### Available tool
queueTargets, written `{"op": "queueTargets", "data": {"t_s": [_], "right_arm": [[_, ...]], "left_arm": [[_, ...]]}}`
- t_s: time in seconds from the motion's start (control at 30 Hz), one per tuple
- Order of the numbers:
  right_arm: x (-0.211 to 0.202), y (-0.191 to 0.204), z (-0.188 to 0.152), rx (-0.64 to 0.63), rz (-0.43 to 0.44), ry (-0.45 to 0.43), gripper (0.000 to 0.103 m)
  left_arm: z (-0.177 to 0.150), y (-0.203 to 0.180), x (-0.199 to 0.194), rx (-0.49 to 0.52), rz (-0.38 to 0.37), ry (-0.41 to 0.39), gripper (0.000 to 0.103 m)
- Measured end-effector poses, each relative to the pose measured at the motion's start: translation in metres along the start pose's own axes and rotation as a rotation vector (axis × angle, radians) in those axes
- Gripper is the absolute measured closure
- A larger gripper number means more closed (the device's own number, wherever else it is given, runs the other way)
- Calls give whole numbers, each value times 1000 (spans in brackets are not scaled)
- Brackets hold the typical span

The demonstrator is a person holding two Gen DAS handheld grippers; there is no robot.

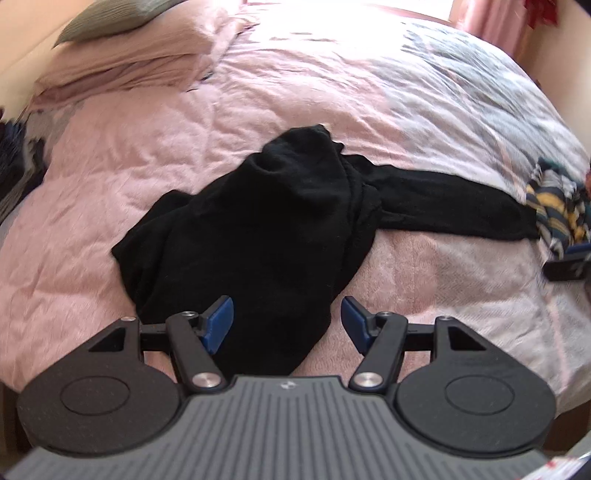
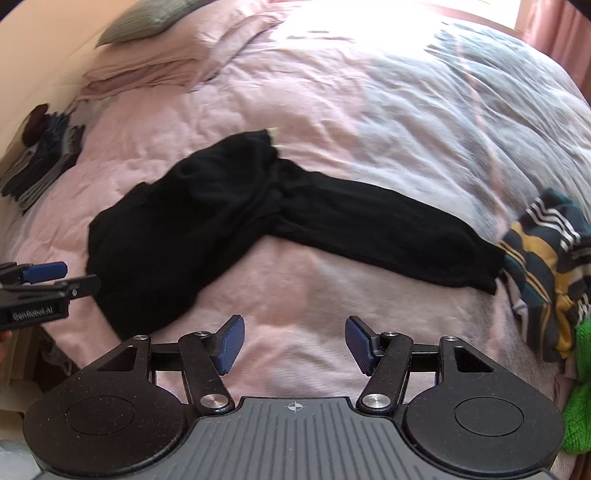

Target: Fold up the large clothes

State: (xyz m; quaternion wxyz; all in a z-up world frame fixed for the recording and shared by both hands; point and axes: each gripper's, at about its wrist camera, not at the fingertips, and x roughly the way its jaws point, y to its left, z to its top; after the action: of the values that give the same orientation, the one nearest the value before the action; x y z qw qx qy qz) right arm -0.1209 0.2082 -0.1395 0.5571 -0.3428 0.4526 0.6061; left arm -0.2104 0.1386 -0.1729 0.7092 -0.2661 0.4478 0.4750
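A black long-sleeved garment (image 1: 266, 229) lies crumpled on the pink bedspread (image 1: 110, 155), one sleeve (image 1: 454, 206) stretched to the right. My left gripper (image 1: 287, 325) hangs open just above the garment's near hem, nothing between its blue pads. In the right wrist view the same black garment (image 2: 192, 218) spreads across the middle, its sleeve (image 2: 388, 229) reaching right. My right gripper (image 2: 294, 343) is open over bare bedspread (image 2: 295, 288), a short way in front of the garment. The left gripper (image 2: 44, 277) shows at the left edge beside the garment's hem.
A striped multicoloured garment (image 2: 543, 266) lies at the right by the sleeve's cuff, with something bright green (image 2: 583, 387) below it. Folded dark clothes (image 2: 44, 162) sit at the far left. Pink pillows (image 1: 122, 62) and a grey-green cushion (image 1: 107, 18) lie at the bed's head.
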Motion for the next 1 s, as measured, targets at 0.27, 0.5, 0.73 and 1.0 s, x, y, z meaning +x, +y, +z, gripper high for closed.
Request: {"op": "queueTargets", "data": {"t_s": [0.27,0.5,0.73,1.0], "right_arm": [[-1,-79,-5,165,-132,18,45],[4,-121,-16,282,-238,70,45],[19,-106,2,280,-220,76,45],[56,-56,53,181,-135,49,45]], "left_arm": [[-7,-59,99,242,3,25,37],[-8,-87,171,416,131,45,36],[24,-18,123,270,58,-56,90],[61,222,8,-254,202,-182,89]]}}
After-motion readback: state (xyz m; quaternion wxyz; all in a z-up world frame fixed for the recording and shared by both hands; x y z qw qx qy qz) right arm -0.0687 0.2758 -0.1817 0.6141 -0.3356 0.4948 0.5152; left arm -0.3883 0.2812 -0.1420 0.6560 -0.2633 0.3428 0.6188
